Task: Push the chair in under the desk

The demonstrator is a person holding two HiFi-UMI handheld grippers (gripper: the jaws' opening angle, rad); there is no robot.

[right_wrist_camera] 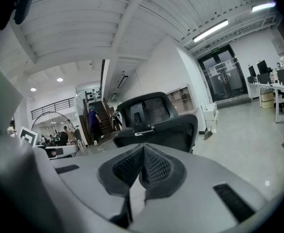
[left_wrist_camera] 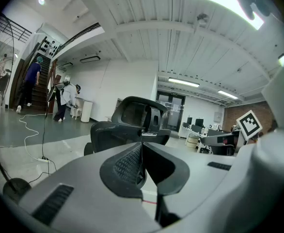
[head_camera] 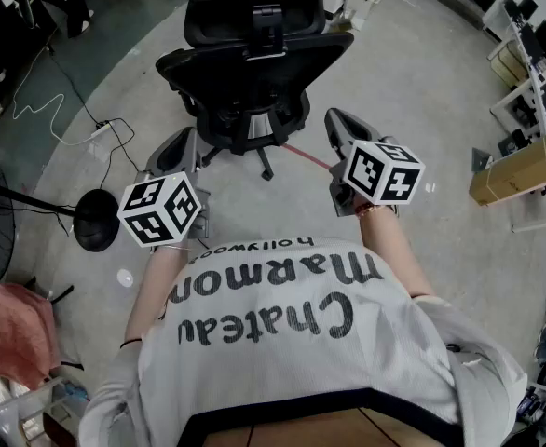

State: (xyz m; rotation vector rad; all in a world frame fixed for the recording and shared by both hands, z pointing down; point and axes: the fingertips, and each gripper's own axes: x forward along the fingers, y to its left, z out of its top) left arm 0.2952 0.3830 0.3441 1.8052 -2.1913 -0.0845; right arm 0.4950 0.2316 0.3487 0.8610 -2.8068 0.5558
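Observation:
A black office chair [head_camera: 252,71] stands on the concrete floor ahead of me, its backrest and headrest turned toward me. My left gripper [head_camera: 182,145] is shut with nothing in it, a short way in front of the chair's base at the left. Near the chair's right side my right gripper [head_camera: 338,124] is also shut and holds nothing. In the left gripper view the chair [left_wrist_camera: 132,125] rises just beyond the closed left gripper [left_wrist_camera: 143,147]. The right gripper view has the chair [right_wrist_camera: 156,123] behind the closed right gripper [right_wrist_camera: 143,152]. Neither gripper touches the chair.
A black fan stand base [head_camera: 96,220] and a power strip with cable [head_camera: 101,130] lie at the left. A reddish cloth [head_camera: 12,329] is at the lower left, a cardboard box [head_camera: 520,170] and desks [head_camera: 534,73] at the right. People [left_wrist_camera: 30,81] stand by distant stairs.

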